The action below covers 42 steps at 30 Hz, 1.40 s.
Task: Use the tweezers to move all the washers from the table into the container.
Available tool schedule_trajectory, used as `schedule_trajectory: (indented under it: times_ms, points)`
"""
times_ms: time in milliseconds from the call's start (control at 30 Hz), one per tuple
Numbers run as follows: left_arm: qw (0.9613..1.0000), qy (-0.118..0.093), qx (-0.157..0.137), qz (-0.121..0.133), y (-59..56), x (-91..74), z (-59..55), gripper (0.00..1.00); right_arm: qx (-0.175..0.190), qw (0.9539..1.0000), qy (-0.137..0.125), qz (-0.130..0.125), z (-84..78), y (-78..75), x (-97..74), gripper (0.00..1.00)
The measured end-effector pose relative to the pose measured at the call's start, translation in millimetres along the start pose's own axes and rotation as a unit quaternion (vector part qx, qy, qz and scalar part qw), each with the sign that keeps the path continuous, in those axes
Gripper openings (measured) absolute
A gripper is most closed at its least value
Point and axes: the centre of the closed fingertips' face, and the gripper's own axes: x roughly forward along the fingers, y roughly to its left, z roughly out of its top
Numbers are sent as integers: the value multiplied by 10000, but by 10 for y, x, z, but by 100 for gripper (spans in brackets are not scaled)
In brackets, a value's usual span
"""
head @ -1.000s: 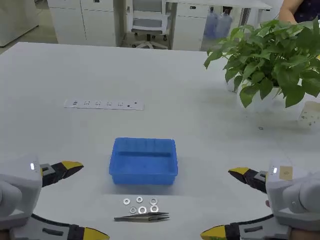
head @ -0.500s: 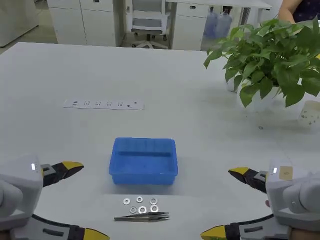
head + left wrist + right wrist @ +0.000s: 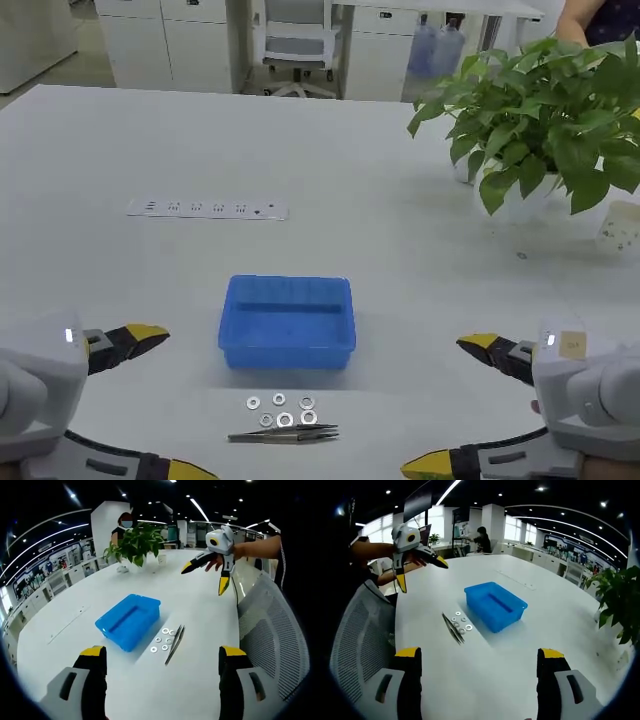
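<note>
You hold the left gripper (image 3: 190,402) at 8 o'clock and the right gripper (image 3: 432,406) at 4 o'clock of a blue rectangular plastic container (image 3: 287,356) on a white table (image 3: 400,220). Each gripper's yellow-tipped jaws stand wide apart. At the container's 6 o'clock lies a cluster of small silver metal washers (image 3: 282,410), with slim grey metal tweezers (image 3: 285,434) just beside them, nearer you. A leafy green potted plant (image 3: 540,120) stands at 2 o'clock.
</note>
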Motion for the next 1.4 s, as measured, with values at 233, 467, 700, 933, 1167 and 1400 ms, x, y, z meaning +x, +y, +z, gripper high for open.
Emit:
schedule_trajectory:
  times_ms: [233,467,700,933,1167,1400]
  points:
    - [10000,24,34,-8,-4,2,2,99,10,10000,-2,7,1,9,-3,97]
    - [10000,36,45,-23,-25,6,8,99,10,10000,8,15,-10,14,-4,97]
    - [10000,43,51,-25,-23,6,7,98,14,10000,20,31,-11,20,-5,96]
    - [10000,51,72,-30,-19,7,1,98,-5,10000,27,31,-5,16,0,96]
    - [9999,97,120,-53,-13,10,-15,97,-58,9999,83,60,-18,7,6,95]
    - [9996,157,200,-105,-10,36,-20,96,-149,9997,136,126,3,-1,21,94]
